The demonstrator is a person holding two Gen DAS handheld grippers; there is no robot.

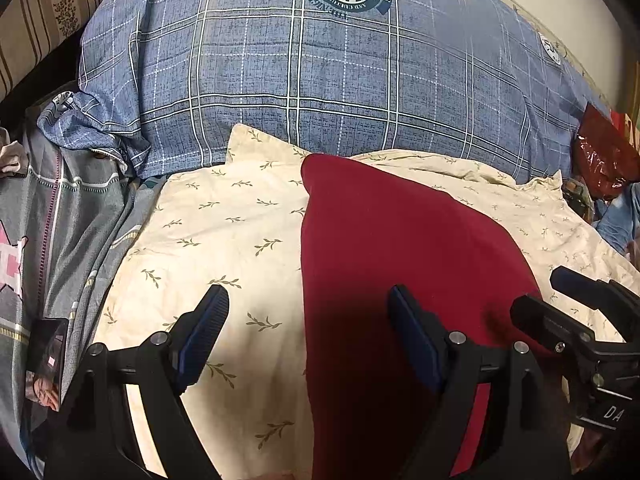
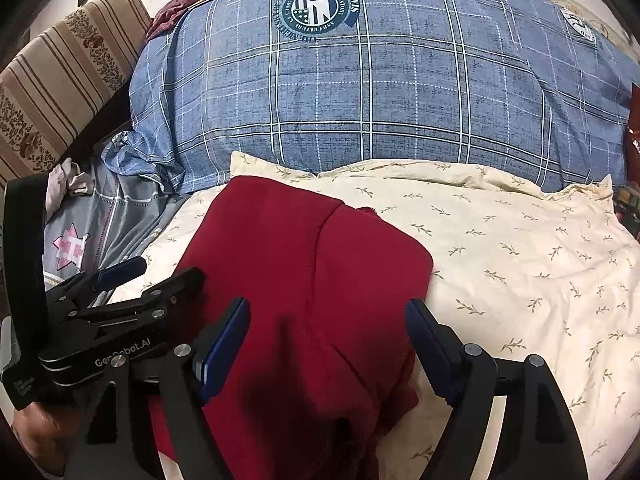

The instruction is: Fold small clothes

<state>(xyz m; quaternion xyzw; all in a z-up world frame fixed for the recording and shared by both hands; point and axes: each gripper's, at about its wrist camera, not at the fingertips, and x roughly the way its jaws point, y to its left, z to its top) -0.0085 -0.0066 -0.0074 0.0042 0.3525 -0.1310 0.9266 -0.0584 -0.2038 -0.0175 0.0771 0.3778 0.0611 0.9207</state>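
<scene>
At the far left a striped, flower-patterned cushion point(image 2: 60, 80) leans at the edge of the bed, its lower part cut off by the picture edge. Near it lies a grey checked cloth point(image 1: 68, 216) with a pink star print, partly hidden under other fabric, and on it in the left wrist view a small dark card or phone point(image 1: 48, 360) too blurred to read. A pale crumpled bit of cloth point(image 2: 66, 184) shows beside the grey one; what it is cannot be told.

Across the far side lies a bulky blue plaid quilt point(image 1: 320, 80) with a round emblem, its wording too small and turned to make out. In front of it spreads a cream sheet with leaf sprigs point(image 2: 520, 260), and on that, towards the near side, lies the red garment point(image 2: 304, 264), folded flat with a rounded far corner. Its near end runs under the fingers and out of frame, so its full shape is hidden.

The left hand-held gripper point(image 1: 308, 328) hovers with its jaws wide apart and nothing between the pads: one finger over the cream sheet, the other over the red garment's left edge. The right hand-held gripper point(image 2: 328, 344) is likewise spread wide over the garment's near right part, gripping nothing. Whether either touches the cloth cannot be told. At the far right a shiny red packet point(image 1: 604, 156) is half cut off
</scene>
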